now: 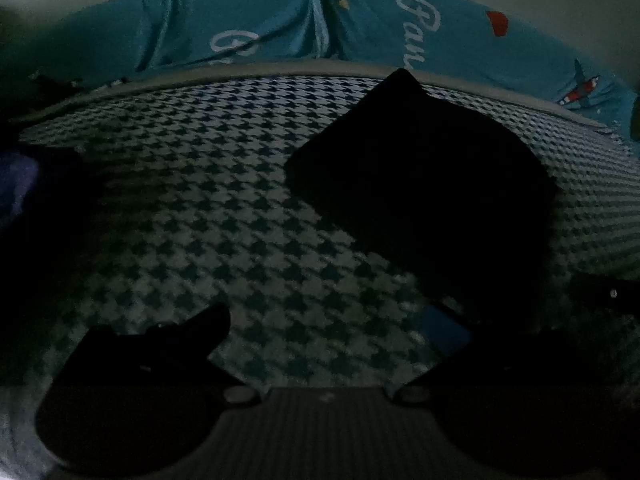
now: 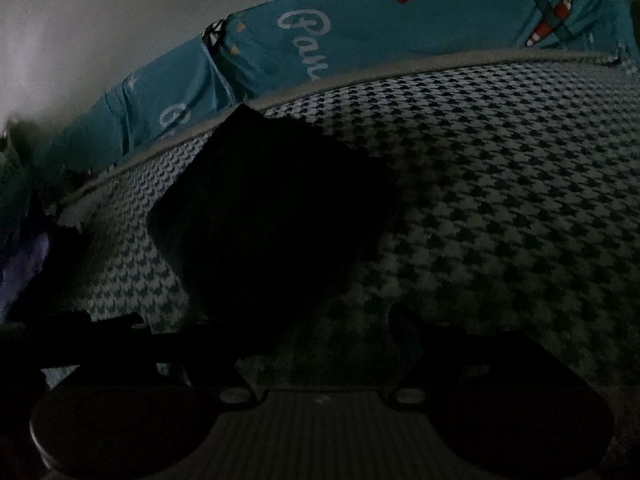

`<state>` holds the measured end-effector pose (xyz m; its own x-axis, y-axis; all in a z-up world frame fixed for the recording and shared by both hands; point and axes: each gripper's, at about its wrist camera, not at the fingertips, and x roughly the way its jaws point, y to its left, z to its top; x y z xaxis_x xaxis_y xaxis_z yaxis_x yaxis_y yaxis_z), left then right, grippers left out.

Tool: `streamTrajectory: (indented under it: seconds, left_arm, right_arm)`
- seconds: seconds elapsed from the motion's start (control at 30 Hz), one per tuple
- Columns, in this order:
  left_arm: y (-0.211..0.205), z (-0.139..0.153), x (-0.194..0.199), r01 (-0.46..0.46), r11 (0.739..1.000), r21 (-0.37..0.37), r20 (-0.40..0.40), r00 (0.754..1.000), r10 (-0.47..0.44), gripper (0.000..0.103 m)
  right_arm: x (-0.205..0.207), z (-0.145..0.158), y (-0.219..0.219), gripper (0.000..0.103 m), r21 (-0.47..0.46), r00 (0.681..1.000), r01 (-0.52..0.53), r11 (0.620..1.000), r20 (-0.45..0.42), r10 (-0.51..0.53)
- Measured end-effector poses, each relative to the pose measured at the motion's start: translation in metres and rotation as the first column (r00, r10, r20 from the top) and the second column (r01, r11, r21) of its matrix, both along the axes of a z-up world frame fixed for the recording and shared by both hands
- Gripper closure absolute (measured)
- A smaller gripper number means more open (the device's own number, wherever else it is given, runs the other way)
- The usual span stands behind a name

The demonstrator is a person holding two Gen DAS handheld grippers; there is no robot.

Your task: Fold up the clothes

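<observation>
A black folded garment [image 1: 420, 176] lies flat on a houndstooth-patterned cover [image 1: 192, 208], up and to the right of my left gripper [image 1: 328, 316]. That gripper is open, with only the patterned cover between its fingers. In the right wrist view the same garment [image 2: 272, 216] fills the left centre, and its near corner reaches down to the left finger of my right gripper [image 2: 304, 320]. The right gripper's fingers stand wide apart over the cover and press on nothing. The scene is very dark, so the garment's folds do not show.
A teal sheet or pillow [image 1: 280, 28] printed with white script and a plane runs along the far edge, below a pale wall [image 2: 120, 20]. A purple cloth [image 1: 16, 184] lies at the far left. A dark part of the other gripper [image 1: 600, 292] shows at the right.
</observation>
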<state>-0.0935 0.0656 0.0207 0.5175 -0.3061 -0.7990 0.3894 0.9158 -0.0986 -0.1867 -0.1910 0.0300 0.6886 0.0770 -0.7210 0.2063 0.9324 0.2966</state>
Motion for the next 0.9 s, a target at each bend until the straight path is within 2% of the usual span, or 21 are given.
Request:
streamTrajectory:
  seconds: [0.27,0.53,0.9]
  left_arm:
    - [-0.002,-0.008,0.04,0.026,0.999,-0.03,-0.012,1.0,-0.027,0.0]
    - [0.005,-0.022,0.077,-0.004,0.994,-0.111,-0.082,0.997,-0.005,0.0]
    - [-0.015,-0.028,0.098,0.064,0.995,-0.081,-0.039,0.997,-0.068,0.0]
  right_arm:
    - [0.029,-0.008,-0.03,0.03,0.098,0.999,0.044,0.994,0.001,-0.045]
    - [0.067,-0.021,-0.041,0.03,0.083,1.0,0.013,0.996,-0.002,-0.013]
    - [0.091,-0.029,-0.049,0.029,0.08,0.998,-0.036,0.996,0.047,0.032]
